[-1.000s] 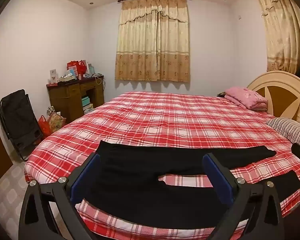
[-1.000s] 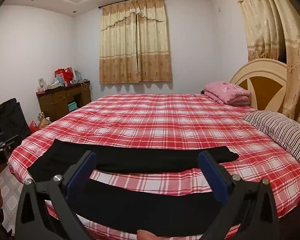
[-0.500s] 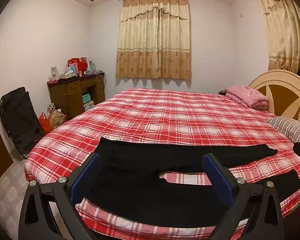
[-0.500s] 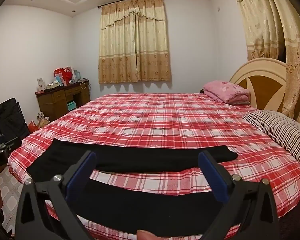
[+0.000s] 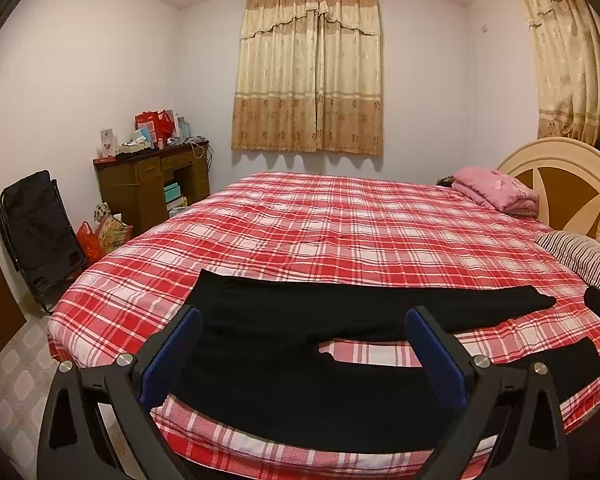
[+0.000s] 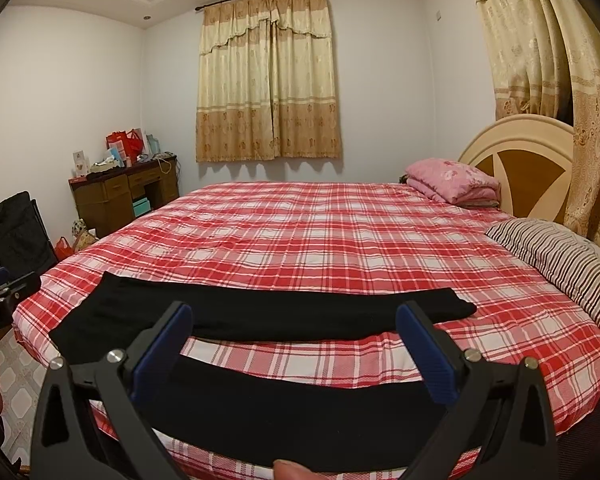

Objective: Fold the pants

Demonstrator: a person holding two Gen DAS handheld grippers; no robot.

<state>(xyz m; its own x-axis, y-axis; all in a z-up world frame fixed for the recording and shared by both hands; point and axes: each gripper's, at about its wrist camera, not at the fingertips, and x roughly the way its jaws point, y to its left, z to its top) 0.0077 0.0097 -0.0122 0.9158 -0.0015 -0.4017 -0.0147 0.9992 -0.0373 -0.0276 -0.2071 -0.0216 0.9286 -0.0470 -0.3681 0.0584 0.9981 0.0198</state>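
Black pants [image 5: 284,344] lie flat on the near edge of a round bed with a red plaid cover [image 5: 340,224], waist to the left, the two legs spread apart to the right. My left gripper [image 5: 304,324] is open and empty, held above the waist and crotch area. My right gripper [image 6: 294,322] is open and empty, held above the two legs [image 6: 284,408]. The far leg [image 6: 300,312] ends at the right, with a strip of plaid showing between the legs.
A pink folded blanket [image 6: 452,180] and a striped pillow [image 6: 560,256] lie by the headboard [image 6: 516,160] at right. A brown desk [image 5: 152,184], a black folding chair [image 5: 40,232] and bags stand on the floor at left. Curtains hang at back and right.
Both grippers have shifted slightly; the left view has risen a little, so the pants sit lower in the frame. The pants have not moved.
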